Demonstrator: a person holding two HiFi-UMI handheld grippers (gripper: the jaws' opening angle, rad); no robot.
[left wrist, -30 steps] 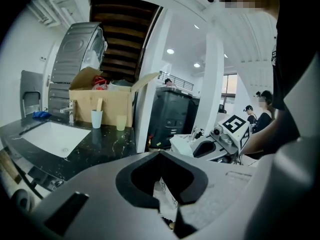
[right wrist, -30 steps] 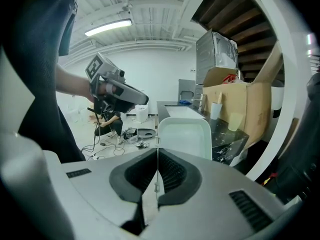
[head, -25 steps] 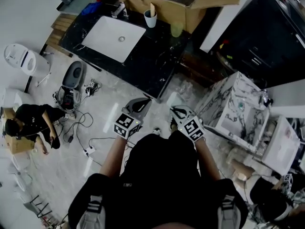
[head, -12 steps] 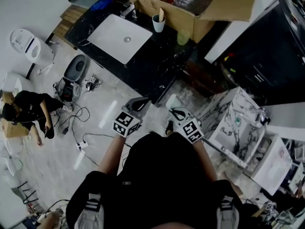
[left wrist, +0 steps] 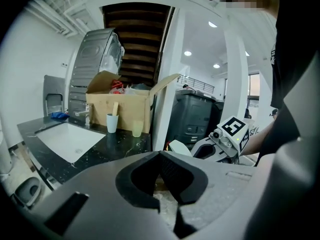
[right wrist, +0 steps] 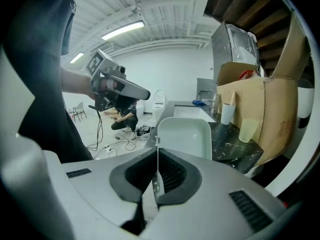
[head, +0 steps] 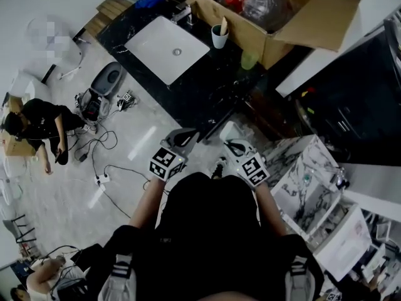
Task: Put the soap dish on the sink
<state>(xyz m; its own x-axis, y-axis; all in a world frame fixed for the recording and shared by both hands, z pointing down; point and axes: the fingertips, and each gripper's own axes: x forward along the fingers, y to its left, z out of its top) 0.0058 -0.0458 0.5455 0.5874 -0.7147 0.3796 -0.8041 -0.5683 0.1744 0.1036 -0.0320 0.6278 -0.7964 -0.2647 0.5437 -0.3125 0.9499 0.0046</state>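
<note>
The white soap dish (head: 229,132) (right wrist: 184,136) juts forward from my right gripper (head: 229,144) (right wrist: 156,151), whose jaws are shut on its near rim. It hangs over the floor just short of the black marble counter (head: 207,86). The white sink (head: 166,49) (left wrist: 70,139) (right wrist: 192,112) is set in that counter, further ahead and to the left. My left gripper (head: 192,132) (left wrist: 159,152) is shut with nothing in it, level with the right one. In the left gripper view the dish (left wrist: 177,146) shows beside the right gripper (left wrist: 220,141).
A white cup (head: 219,36) and a pale green cup (head: 249,59) stand on the counter before an open cardboard box (head: 276,11). A faucet (head: 183,14) is behind the sink. Cables (head: 106,162), a grey device (head: 103,89) and a seated person (head: 37,121) are at left. Marble-patterned cabinets (head: 307,180) stand at right.
The counter and sink have slid up and to the right in the head view as the person moves. Both grippers keep the same pose, the right one still holding the dish.
</note>
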